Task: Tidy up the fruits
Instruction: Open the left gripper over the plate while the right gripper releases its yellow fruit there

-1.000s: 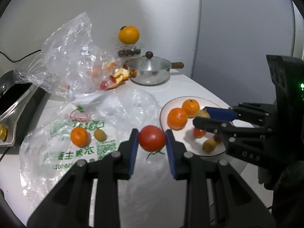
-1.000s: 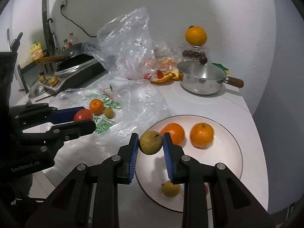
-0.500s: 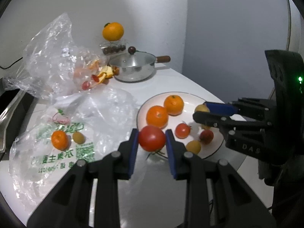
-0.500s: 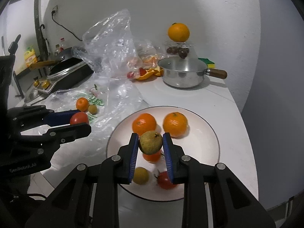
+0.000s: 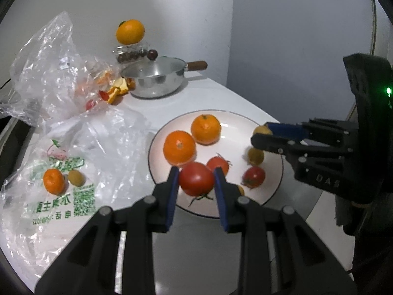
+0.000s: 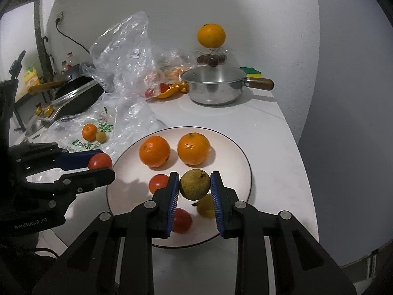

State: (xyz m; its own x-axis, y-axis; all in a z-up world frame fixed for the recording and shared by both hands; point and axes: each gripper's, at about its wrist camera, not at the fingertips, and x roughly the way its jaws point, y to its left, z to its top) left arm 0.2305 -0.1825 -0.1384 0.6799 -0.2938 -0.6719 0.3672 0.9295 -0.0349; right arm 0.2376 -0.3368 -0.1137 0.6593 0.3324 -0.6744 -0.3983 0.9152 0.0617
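Observation:
A white plate [image 5: 245,120] [image 6: 240,157] holds two oranges [image 5: 205,129] [image 6: 193,148], two small tomatoes [image 5: 254,177] [image 6: 159,182] and a small yellow-green fruit [image 5: 255,156]. My left gripper [image 5: 196,179] is shut on a red tomato [image 5: 196,179] [image 6: 100,161] above the plate's near left rim. My right gripper [image 6: 194,184] is shut on a brownish-green fruit [image 6: 194,184] [image 5: 262,130] above the plate's near right part. A small orange [image 5: 54,181] [image 6: 89,132] and a green fruit [image 5: 76,177] lie on a plastic bag [image 5: 59,196].
A steel pot [image 5: 154,81] [image 6: 216,87] with a wooden handle stands at the back. Behind it an orange [image 5: 130,31] sits on a clear box. A crumpled clear bag [image 5: 49,73] with peels lies at the left. A black pan [image 6: 73,93] is far left.
Both grippers have moved in over the plate with their fruits still held; the tomato now hangs over the plate's rim and the green fruit over its near part.

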